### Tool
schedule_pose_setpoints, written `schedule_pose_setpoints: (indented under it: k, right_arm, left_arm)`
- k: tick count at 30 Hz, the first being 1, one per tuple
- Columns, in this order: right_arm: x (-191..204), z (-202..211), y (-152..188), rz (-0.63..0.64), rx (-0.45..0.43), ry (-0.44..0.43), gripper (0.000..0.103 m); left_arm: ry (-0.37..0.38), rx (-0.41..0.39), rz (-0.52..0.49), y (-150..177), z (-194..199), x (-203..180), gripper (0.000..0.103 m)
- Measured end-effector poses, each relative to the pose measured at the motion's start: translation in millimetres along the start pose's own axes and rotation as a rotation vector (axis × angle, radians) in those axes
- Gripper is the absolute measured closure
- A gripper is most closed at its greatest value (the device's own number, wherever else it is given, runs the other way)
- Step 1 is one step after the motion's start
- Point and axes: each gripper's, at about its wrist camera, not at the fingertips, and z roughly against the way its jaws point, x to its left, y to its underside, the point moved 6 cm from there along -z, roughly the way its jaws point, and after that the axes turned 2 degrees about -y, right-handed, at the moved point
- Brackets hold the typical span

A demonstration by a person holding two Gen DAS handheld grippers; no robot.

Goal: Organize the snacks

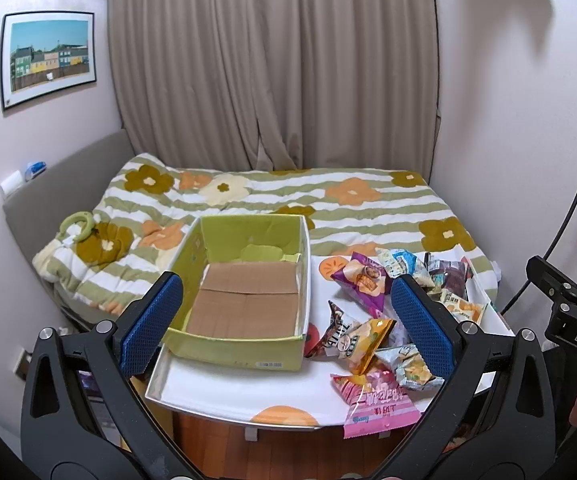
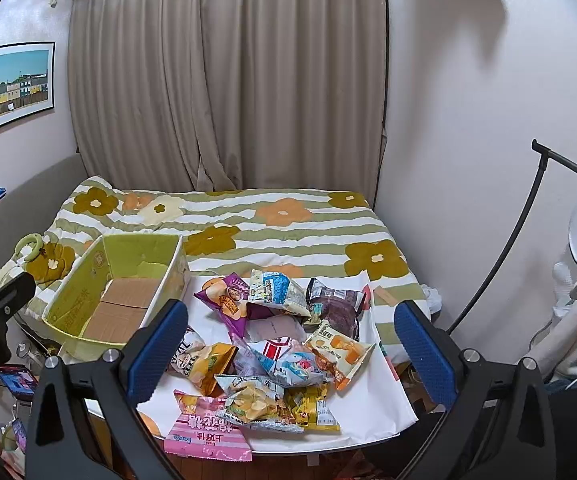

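Note:
A green open-topped box (image 1: 244, 356) stands on the left of the white table (image 1: 228, 384), showing only its brown cardboard floor. To its right lies a loose pile of snack packets, among them a purple one (image 1: 362, 280) and a pink one (image 1: 376, 404) at the front edge. My left gripper (image 1: 287, 282) hovers open in front of the box, holding nothing. In the right wrist view the box (image 2: 88, 280) is at left, and the purple (image 2: 230, 300) and pink (image 2: 204, 436) packets lie in the pile. My right gripper (image 2: 291, 308) hangs open before the pile, also holding nothing.
A bed with a flower-striped duvet (image 2: 288, 232) lies right behind the table, with beige curtains (image 2: 228, 80) beyond it. A black curved lamp stand (image 2: 520, 232) and white items stand at the right wall. Clutter sits on the floor at lower left (image 2: 12, 380).

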Motion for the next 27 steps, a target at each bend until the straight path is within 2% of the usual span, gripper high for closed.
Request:
schedule_pose_setpoints:
  k: [27]
  right_arm:
    - [-3,11,0,-0.011,-0.004,0.007,0.000]
  left_arm:
    - [0.013,0.001,-0.010,6,12,-4,0.000]
